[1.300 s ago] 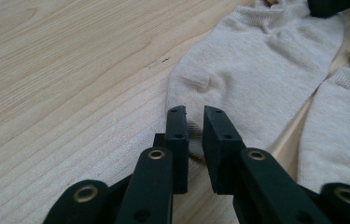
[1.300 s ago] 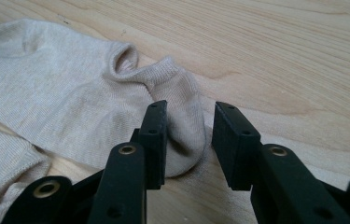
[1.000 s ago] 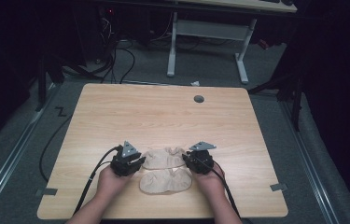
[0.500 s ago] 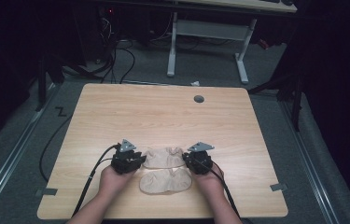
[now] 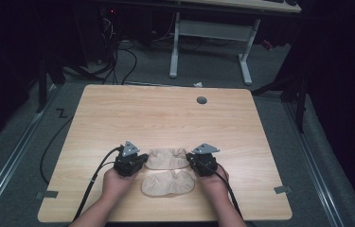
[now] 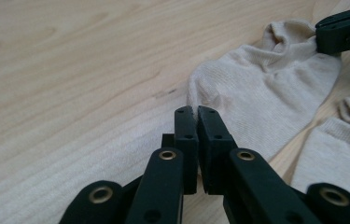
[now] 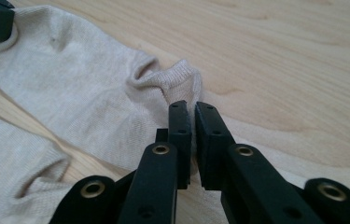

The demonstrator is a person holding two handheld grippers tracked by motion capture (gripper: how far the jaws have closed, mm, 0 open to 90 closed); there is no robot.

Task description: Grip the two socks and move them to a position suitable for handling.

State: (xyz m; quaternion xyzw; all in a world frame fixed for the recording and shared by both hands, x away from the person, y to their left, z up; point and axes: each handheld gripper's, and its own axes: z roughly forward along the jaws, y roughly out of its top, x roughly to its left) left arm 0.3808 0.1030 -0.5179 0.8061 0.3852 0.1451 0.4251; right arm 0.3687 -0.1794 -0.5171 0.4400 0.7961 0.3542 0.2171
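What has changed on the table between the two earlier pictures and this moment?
The upper sock, which lay stacked on the lower sock, has been carried away from the person and now sits apart beyond it. The left hand-held gripper and the right hand-held gripper each pinch one end of it and moved forward with it. The lower sock and the table stayed as they were.

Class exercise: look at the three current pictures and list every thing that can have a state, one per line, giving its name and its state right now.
Far sock: flat on the table, pinched at both ends.
Near sock: flat, free, apart from the far one.
Left tool: shut on the far sock's toe end.
Right tool: shut on the far sock's cuff end.
Table: bare wood beyond the socks.
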